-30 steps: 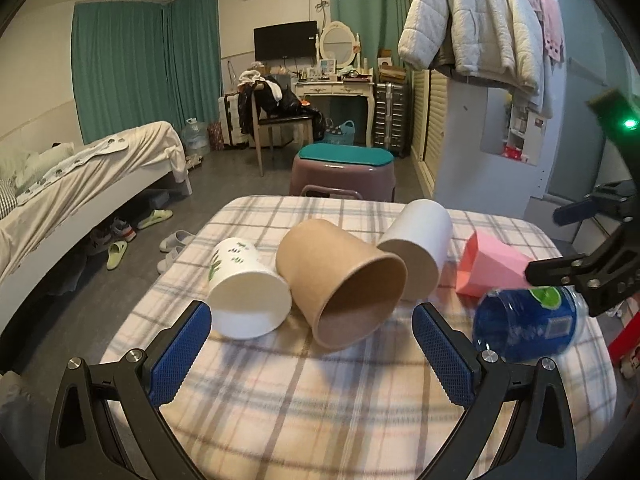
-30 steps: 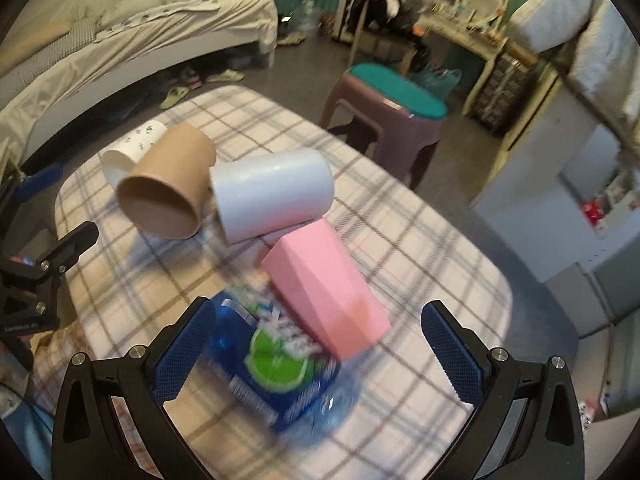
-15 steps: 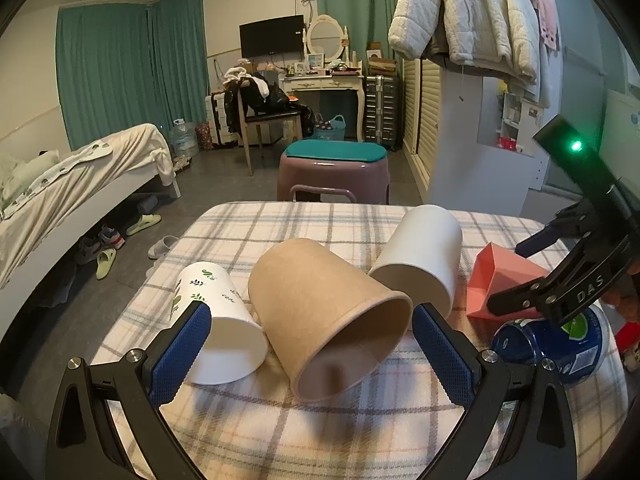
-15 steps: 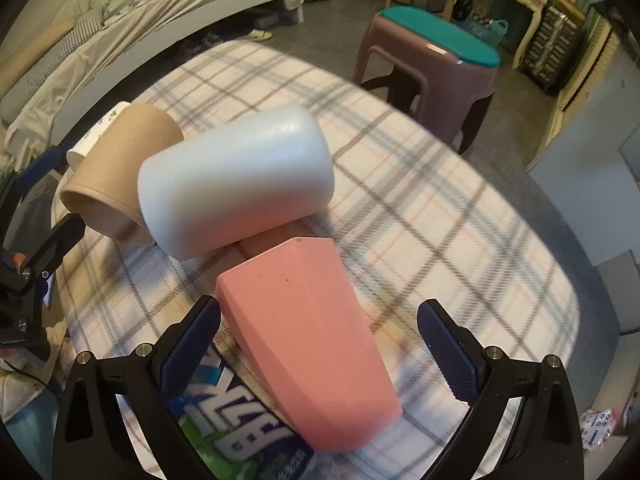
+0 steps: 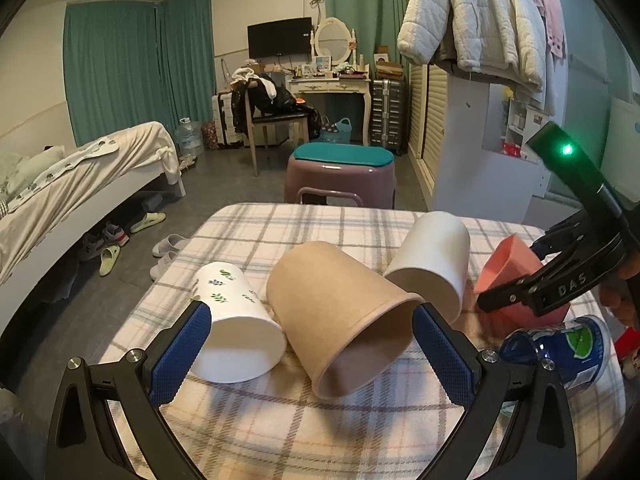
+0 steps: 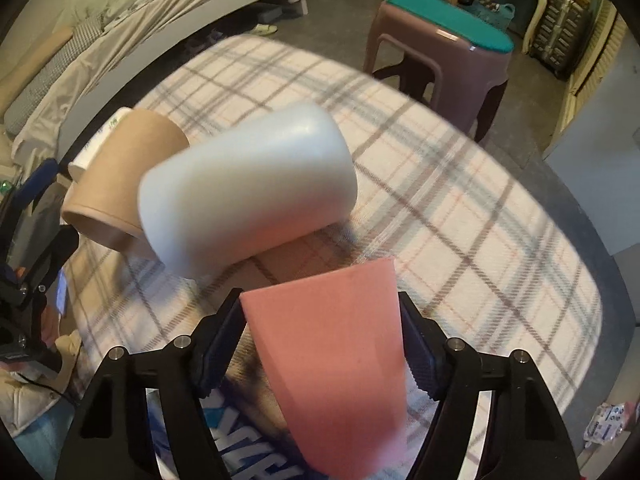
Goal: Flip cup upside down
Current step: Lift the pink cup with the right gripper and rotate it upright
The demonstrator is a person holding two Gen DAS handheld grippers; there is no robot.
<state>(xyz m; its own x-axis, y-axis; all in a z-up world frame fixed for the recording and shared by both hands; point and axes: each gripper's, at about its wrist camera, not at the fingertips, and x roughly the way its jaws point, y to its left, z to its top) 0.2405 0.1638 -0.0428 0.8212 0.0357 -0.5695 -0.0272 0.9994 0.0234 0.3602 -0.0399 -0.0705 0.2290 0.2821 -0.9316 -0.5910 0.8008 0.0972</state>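
- We see a table (image 5: 248, 432) under a plaid cloth, its top carrying five cups, all on their sides
- Behind it stands a purple stool (image 5: 340, 184) with a teal seat; in the right wrist view the stool (image 6: 444, 60) sits just past the table's (image 6: 500, 248) far edge
- A bed (image 5: 80, 184) runs along the left of the room, with slippers on the floor beside it
- Our left gripper (image 5: 310, 354) hangs wide open above the near part of the table, holding nothing; the brown cup's mouth lies between its blue pads (image 5: 178, 354) in this view
- Our right gripper (image 6: 322, 348) is clamped on the pink cup (image 6: 332, 360), one finger on each flank; in the left wrist view it (image 5: 528, 276) comes in from the right with a green light lit on its body
- The pink cup (image 5: 510, 262) sits at the table's right side, tilted in the right gripper's hold; we cannot tell whether it touches the cloth
- The brown cup (image 5: 344, 320) is the widest, mouth toward our left gripper, in the middle of the row (image 6: 120, 184)
- The white cup (image 6: 248, 196) lies just beyond the pink cup and leans against the brown one (image 5: 434, 264)
- The leaf-print cup (image 5: 236, 328) lies just left of the brown cup, mouth facing us
- The blue cup (image 5: 560, 348) with a green label lies nearest the right edge, below the pink cup; only a strip of it (image 6: 248, 460) shows under the right gripper
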